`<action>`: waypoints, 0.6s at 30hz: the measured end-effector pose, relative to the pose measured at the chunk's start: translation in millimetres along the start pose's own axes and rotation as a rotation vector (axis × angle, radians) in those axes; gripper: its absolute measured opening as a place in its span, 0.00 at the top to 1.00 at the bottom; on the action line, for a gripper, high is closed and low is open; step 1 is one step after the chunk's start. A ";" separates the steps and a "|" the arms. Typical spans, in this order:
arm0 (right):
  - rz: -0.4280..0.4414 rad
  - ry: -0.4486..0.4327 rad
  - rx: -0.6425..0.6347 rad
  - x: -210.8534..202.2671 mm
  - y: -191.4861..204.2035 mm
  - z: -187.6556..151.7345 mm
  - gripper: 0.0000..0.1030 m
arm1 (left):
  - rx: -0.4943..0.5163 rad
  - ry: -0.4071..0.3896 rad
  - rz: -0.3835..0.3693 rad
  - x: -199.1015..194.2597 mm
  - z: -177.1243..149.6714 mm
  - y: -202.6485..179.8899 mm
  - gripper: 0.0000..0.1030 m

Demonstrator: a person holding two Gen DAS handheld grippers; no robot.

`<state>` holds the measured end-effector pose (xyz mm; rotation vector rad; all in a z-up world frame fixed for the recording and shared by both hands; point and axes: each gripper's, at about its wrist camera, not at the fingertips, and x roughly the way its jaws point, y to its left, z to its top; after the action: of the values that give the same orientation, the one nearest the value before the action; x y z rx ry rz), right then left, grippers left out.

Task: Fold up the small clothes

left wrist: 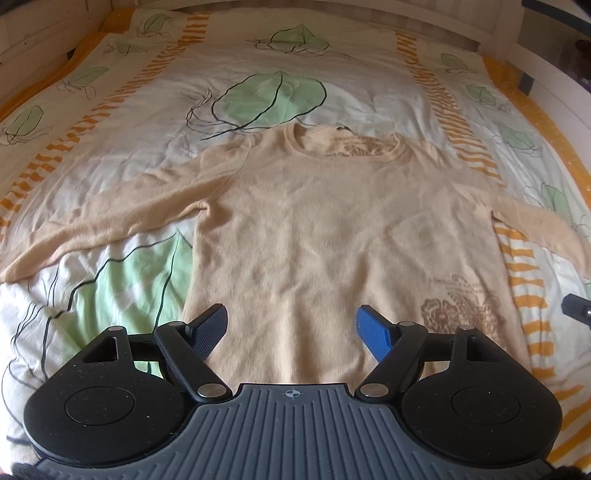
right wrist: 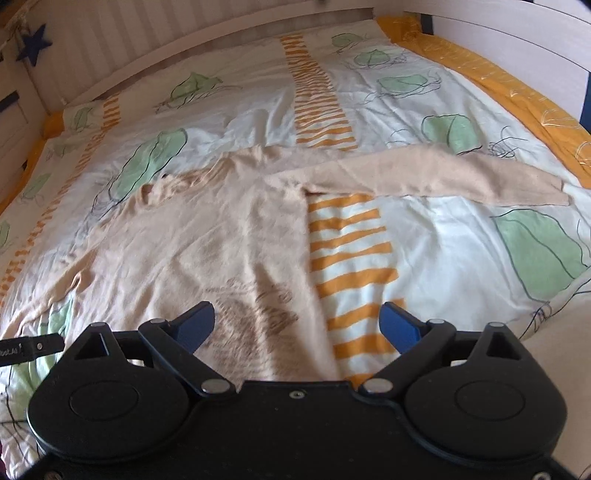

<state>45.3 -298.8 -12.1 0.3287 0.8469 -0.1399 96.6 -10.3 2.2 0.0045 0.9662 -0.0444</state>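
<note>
Beige long-sleeve sweater (left wrist: 325, 229) lies flat, front up, on a bed w/ a white duvet cover (left wrist: 155, 110) printed w/ green leaves and orange stripe bands; neckline points away from both cams, hem nearest them. Both sleeves are spread out to the sides: in the left wrist view one sleeve (left wrist: 96, 221) runs off toward the left edge, the other toward the right edge; in the right wrist view the right-side sleeve (right wrist: 443, 177) stretches across the cover to the right, cuff flat. A brown floral print w/ lettering (left wrist: 461, 310) sits low on the sweater's front, near the hem on the right side. Left gripper (left wrist: 291, 326) hovers over the lower body of the sweater, roughly mid-hem, jaws wide apart, nothing between the pads, blue fingers (left wrist: 373, 332) clear of the knit as far as can be told. Right gripper (right wrist: 297, 326) is over the sweater's right side edge near the hem: its left finger is over the brown print (right wrist: 255, 314), its right finger over the orange-striped cover beside the garment, so the side seam runs between the two. Its jaws also stand wide, gripping nothing. A bit of the other tool shows at the frame edge in each view, well off to the side. Bed is ringed by a pale wood frame (right wrist: 517, 22) and an orange sheet edge (right wrist: 517, 92); a dark blue star (right wrist: 33, 42) hangs at upper left in the right wrist view.
</note>
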 end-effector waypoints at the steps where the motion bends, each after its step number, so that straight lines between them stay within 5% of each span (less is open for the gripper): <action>1: -0.014 -0.015 0.022 2.5 -10.7 8.0 0.07 | 0.003 -0.003 -0.006 5.7 5.3 -2.1 0.26; 5: -0.081 -0.045 0.100 18.6 -53.5 39.0 0.13 | 0.011 0.023 -0.021 33.5 23.4 -11.6 0.26; 10: -0.129 -0.015 0.269 45.0 -119.3 66.0 0.34 | 0.015 0.052 -0.027 70.4 41.2 -21.3 0.27; 18: -0.307 -0.026 0.466 65.5 -216.2 84.4 0.41 | 0.030 0.137 0.010 121.7 47.6 -30.0 0.27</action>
<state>94.2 -530.2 -59.1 0.6300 0.8307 -0.6318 203.6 -45.7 -70.3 0.0405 1.1020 -0.0493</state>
